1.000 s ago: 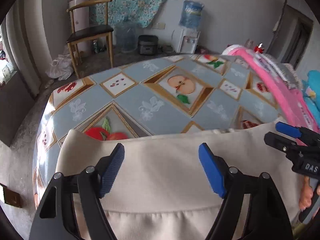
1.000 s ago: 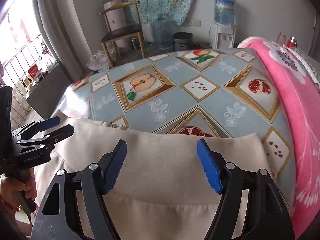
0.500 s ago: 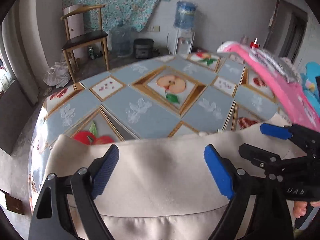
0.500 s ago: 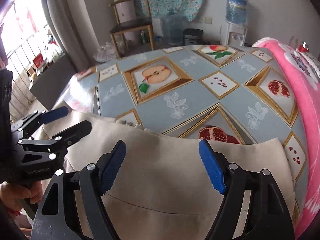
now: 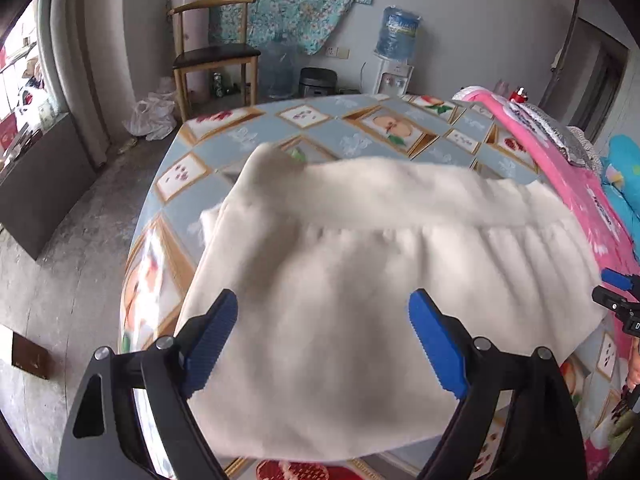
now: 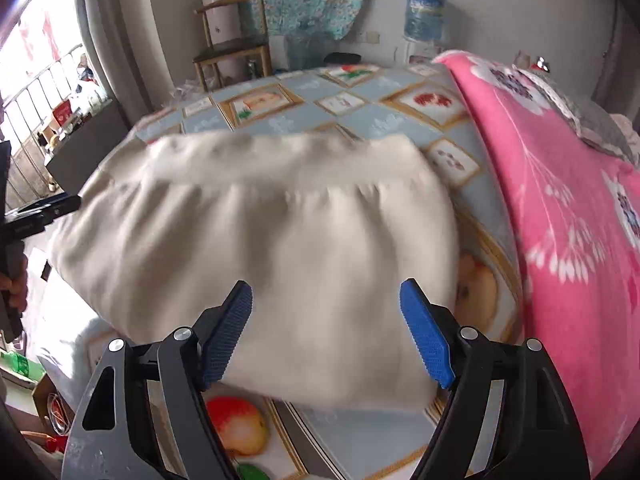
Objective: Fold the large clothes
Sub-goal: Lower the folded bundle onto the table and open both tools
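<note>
A cream garment [image 5: 360, 288] lies folded in a thick rectangle on the fruit-patterned tablecloth [image 5: 248, 136]. It also shows in the right wrist view [image 6: 272, 248]. My left gripper [image 5: 324, 340] is open and empty, raised above the garment's near edge. My right gripper [image 6: 326, 332] is open and empty, above the garment's near right part. The right gripper's tip shows at the right edge of the left wrist view [image 5: 618, 300]. The left gripper shows at the left edge of the right wrist view [image 6: 36, 212].
A pink flowered blanket [image 6: 560, 200] lies along the table's right side. A wooden chair [image 5: 212, 52], a water dispenser [image 5: 394, 56] and a large bottle stand on the floor beyond the table. A window [image 6: 48, 92] is at the left.
Both grippers have pulled back and up from the garment. The cloth now shows as a whole folded rectangle, farther from the fingers. Both stayed open.
</note>
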The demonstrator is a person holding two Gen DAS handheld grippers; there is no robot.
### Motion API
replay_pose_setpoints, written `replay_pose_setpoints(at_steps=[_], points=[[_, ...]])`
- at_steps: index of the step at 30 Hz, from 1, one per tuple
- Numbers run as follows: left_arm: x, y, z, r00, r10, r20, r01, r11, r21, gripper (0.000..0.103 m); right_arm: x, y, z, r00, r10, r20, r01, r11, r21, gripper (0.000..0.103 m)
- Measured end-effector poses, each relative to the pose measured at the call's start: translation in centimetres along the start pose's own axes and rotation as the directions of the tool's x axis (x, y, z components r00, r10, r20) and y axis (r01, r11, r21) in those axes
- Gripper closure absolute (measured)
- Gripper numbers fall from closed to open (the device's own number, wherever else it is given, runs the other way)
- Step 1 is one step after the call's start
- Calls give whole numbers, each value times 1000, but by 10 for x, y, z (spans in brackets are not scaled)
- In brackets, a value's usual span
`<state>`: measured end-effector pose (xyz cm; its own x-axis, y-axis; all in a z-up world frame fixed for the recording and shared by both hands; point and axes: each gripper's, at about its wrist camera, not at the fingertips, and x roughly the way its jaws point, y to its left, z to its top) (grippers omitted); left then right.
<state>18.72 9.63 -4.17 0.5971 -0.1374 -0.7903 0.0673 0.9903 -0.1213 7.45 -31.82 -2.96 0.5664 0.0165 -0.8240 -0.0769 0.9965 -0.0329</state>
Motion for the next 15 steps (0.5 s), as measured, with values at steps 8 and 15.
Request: replay_pose_setpoints(at_steps=[8, 15], points=[[-22, 4, -24, 998, -21, 51, 23, 999, -40, 17, -38, 1, -15, 995, 47, 86, -51, 998, 42, 27], [-10, -23, -45, 999, 23, 41, -23, 1000, -7, 11, -14, 29, -34, 999, -1, 41, -3, 996, 87, 21]])
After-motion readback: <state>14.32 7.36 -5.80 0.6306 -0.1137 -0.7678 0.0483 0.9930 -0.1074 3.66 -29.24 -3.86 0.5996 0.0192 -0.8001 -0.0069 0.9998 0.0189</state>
